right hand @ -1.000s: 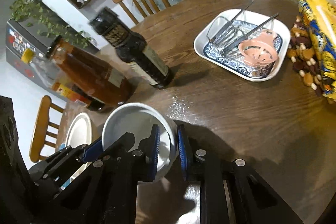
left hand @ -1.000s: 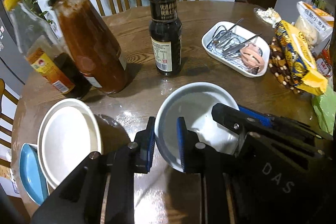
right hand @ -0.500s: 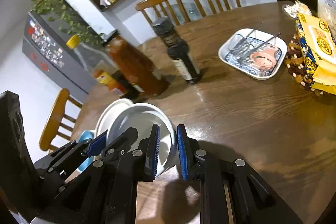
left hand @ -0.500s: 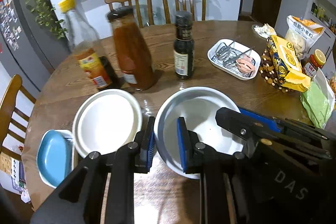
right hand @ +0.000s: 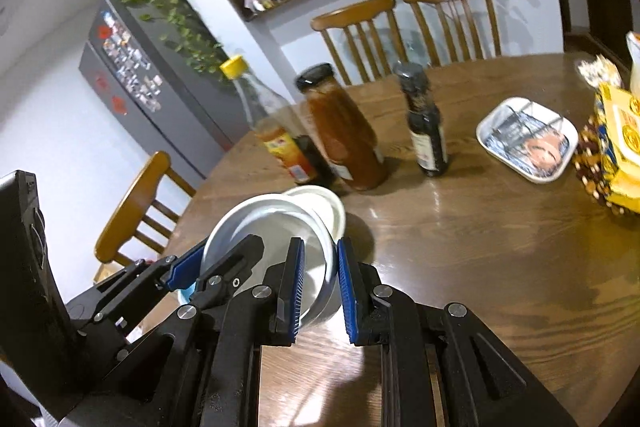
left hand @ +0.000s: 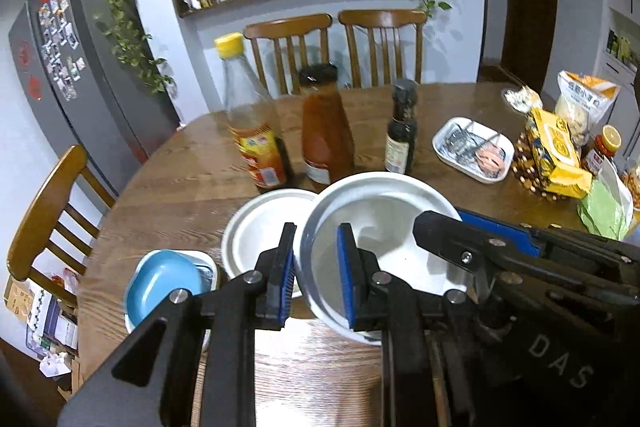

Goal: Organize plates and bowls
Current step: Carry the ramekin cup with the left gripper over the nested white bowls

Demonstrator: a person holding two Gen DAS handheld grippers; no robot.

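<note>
I see the white bowl [left hand: 384, 211] tilted above the wooden table, partly overlapping the white plate [left hand: 256, 227] lying flat beneath it. A blue dish [left hand: 164, 283] sits just left of that plate, near the table edge.

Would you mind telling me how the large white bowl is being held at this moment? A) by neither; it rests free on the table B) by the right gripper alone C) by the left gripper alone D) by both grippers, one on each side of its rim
D: the left gripper and the right gripper each clamp the rim of the white bowl on opposite sides.
</note>
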